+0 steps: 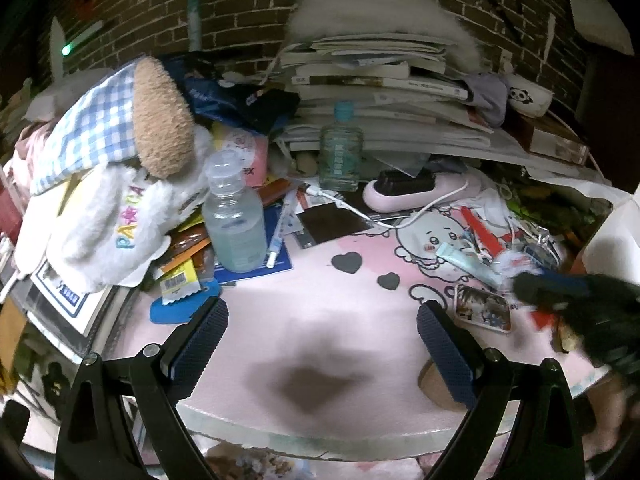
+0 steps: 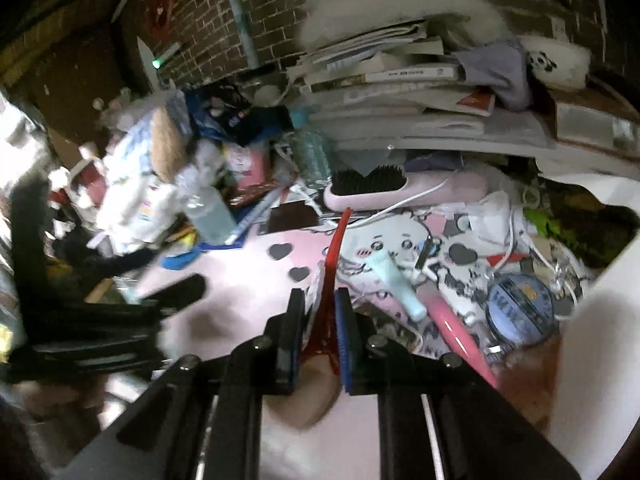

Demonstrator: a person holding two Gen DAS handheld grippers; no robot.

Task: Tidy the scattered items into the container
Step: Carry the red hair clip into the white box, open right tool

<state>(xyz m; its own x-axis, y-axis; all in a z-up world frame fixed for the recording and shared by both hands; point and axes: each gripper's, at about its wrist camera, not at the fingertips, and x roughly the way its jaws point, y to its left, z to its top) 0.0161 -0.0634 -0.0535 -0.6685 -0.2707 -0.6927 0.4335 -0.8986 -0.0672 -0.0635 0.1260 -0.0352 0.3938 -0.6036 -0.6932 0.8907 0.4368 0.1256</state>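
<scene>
While your right gripper (image 2: 316, 312) pinches the red strip (image 2: 338, 236) | left gripper (image 1: 322, 332) wide open, empty | next: find the container, unseen.

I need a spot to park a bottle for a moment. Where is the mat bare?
Bare pink mat lies between the open left gripper fingers, bordered by the clear bottle to the left, the two dark hearts behind, and the photo card to the right. Everywhere behind is crowded: plush toy, hairbrush, book stack.
</scene>
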